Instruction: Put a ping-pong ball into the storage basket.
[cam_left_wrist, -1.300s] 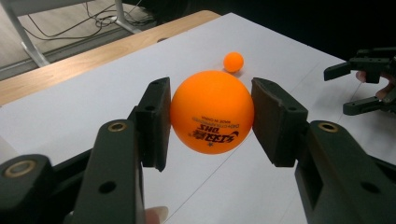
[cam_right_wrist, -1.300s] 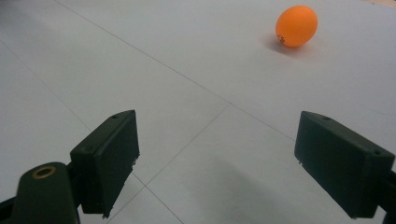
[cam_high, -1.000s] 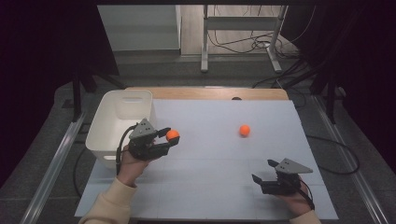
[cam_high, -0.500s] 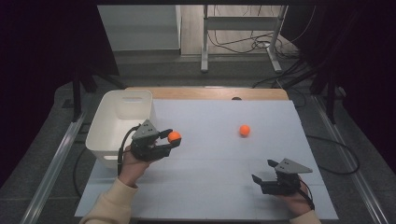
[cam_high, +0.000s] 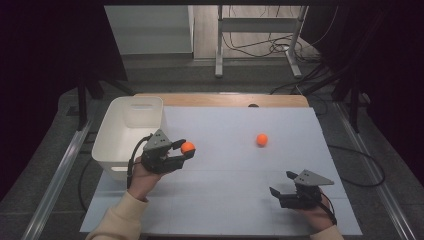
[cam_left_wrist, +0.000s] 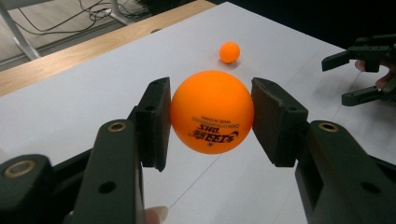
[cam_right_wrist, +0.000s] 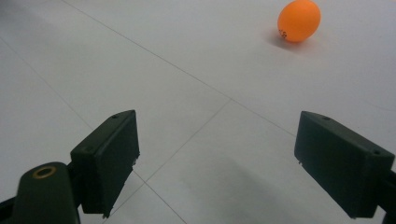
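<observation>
Item 1: orange ball (cam_left_wrist: 211, 112), clenched between the left tongs (cam_high: 186, 151), held above the white tabletop (cam_high: 225, 200) just beside the white bin (cam_high: 131, 131).
Change over the last second: none visible; hand and ball unmoved, likely paused before the drop into the bin.
Orientation: round, no long axis; printed logo faces the left gripper view, upside down.
Item 2: second ball (cam_high: 262, 139), resting on the tabletop.
Right tongs (cam_high: 282, 184): spread, empty.
</observation>
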